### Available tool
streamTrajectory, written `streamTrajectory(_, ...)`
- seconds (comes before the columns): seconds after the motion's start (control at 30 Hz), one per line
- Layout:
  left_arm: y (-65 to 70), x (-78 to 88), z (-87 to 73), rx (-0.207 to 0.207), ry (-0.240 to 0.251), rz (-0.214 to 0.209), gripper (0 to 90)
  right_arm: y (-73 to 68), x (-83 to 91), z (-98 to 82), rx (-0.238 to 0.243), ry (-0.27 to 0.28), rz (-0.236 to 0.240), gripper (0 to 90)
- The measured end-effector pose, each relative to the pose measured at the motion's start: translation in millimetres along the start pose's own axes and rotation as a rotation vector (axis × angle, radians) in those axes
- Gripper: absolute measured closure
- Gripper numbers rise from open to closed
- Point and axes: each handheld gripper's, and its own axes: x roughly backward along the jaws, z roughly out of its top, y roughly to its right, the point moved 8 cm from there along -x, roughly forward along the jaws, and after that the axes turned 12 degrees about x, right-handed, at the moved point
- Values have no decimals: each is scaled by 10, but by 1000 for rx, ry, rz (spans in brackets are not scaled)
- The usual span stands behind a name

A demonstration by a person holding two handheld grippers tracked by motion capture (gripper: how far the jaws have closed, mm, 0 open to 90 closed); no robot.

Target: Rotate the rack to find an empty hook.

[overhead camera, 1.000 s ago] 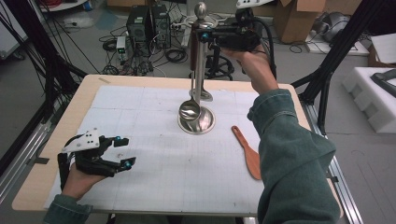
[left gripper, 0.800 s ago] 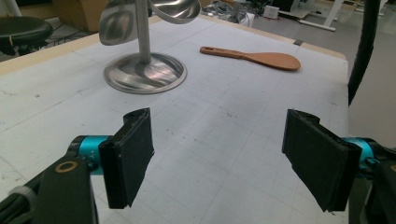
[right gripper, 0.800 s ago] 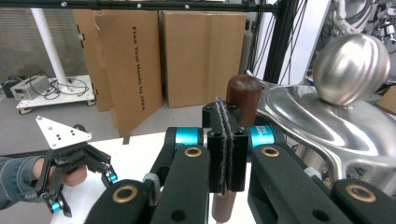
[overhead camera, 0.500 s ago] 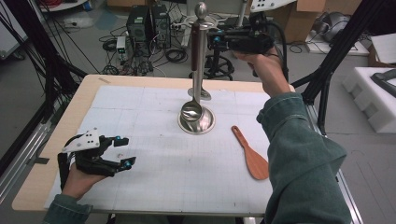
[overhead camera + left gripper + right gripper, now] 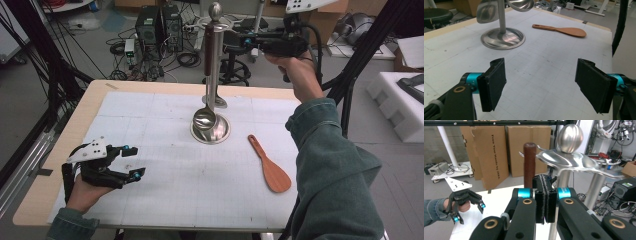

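Jaws of the right gripper [image 5: 545, 200] are clenched pad to pad with nothing between them, held high beside the top of the metal stand [image 5: 215, 60]. In the right gripper view the dark wooden handle [image 5: 530, 163] of a hanging ladle [image 5: 205, 117] rises just behind the closed pads; whether they touch it cannot be told. The stand's ball top [image 5: 570, 138] and flared hook plate sit just right of that handle.

Left gripper [image 5: 131, 161] rests low at the near left of the table [image 5: 85, 107], jaws released, 2 pads standing apart over bare white mat [image 5: 544, 75].

High view: the stand's round base [image 5: 220, 132] is mid-table, ladle bowl hanging just above it. Wooden rice paddle [image 5: 270, 167] lies flat on the mat, right of the base, apart from it.
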Motion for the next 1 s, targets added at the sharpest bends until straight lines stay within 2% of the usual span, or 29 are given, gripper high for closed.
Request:
streamTrajectory(0.2, 4, -11, -7, -1, -6, 1, 251, 88, 67, -30, -17, 10, -26, 900)
streamTrajectory(0.47, 0, -2, -5, 0, -4, 1, 251, 162, -7, -54, -25, 3, -26, 900)
streamTrajectory(0.73, -10, -5, -13, 4, -7, 2, 251, 142, -18, -20, -12, 8, -19, 900)
streamTrajectory(1.0, -4, 4, -10, 4, -3, 2, 251, 58, -77, 23, 4, 3, -1, 900)
